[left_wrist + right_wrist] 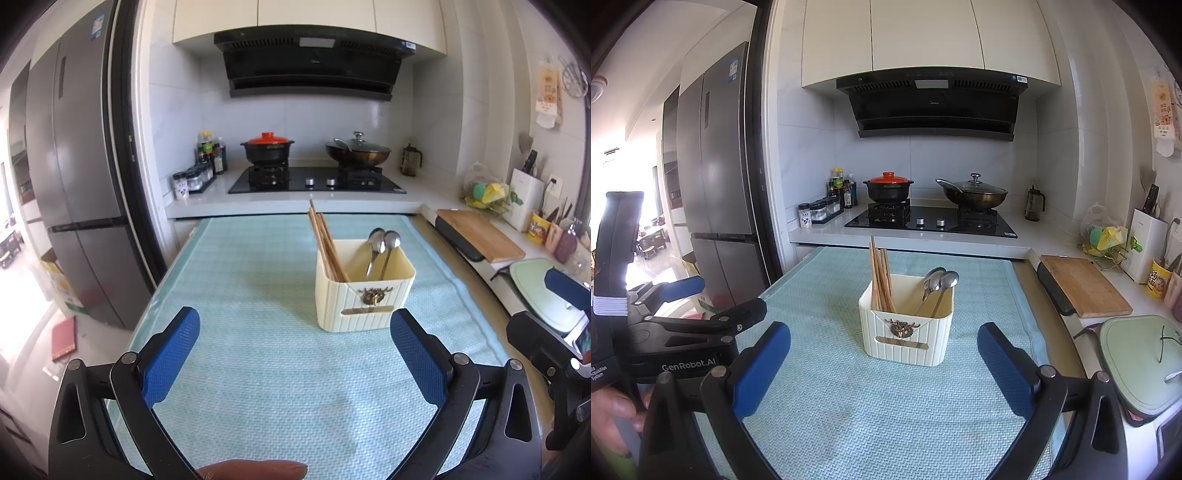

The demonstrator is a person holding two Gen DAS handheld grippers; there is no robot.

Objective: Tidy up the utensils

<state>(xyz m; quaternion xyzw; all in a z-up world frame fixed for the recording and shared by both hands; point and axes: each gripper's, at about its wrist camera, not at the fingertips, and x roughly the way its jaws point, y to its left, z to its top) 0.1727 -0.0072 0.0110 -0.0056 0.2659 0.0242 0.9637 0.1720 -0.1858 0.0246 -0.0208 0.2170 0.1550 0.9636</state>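
Note:
A cream ribbed utensil holder (364, 295) (907, 332) stands on a light green mat (258, 369) (868, 413). Several wooden chopsticks (325, 240) (881, 277) lean in its left side. Two metal spoons (382, 247) (938, 286) stand in its right side. My left gripper (295, 332) is open and empty, above the mat, short of the holder. My right gripper (884, 343) is open and empty, with the holder just beyond its fingertips. The right gripper also shows at the right edge of the left wrist view (561, 325). The left gripper shows at the left of the right wrist view (683, 317).
A stove (317, 181) with a red-lidded pot (267, 147) and a wok (356, 151) lies behind the mat. A wooden cutting board (480, 236) and a green board (1137, 362) lie on the right counter. A fridge (74, 184) stands left.

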